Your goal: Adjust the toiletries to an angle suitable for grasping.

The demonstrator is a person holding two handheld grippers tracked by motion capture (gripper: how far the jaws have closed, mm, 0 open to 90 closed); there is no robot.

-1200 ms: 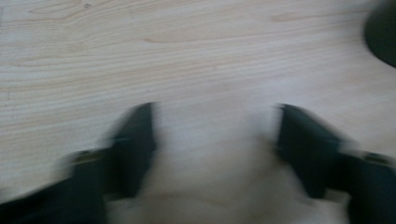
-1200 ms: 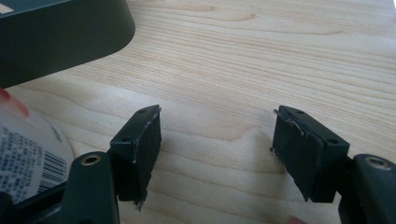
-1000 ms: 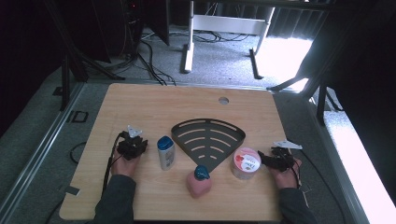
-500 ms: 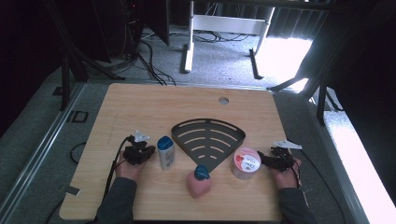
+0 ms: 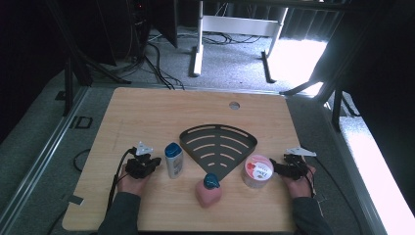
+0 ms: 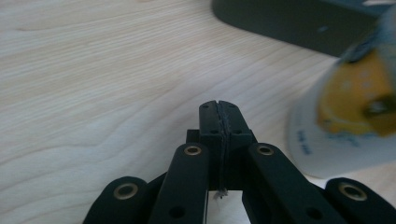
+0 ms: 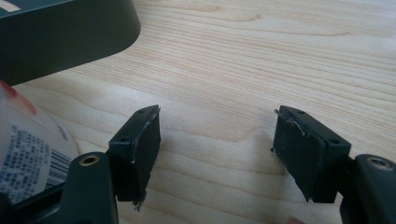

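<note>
At the lower left of the high view, the left hand-held gripper (image 5: 155,162) sits just beside a small white bottle with a blue cap (image 5: 173,159) on the wooden bench (image 5: 147,112), its jaws having just closed together with nothing between them. At lower right, the right hand-held gripper (image 5: 272,166) rests with jaws spread and empty next to a round pink-lidded tub (image 5: 257,171). A dark fan-shaped rack (image 5: 218,147) lies between them.
</note>
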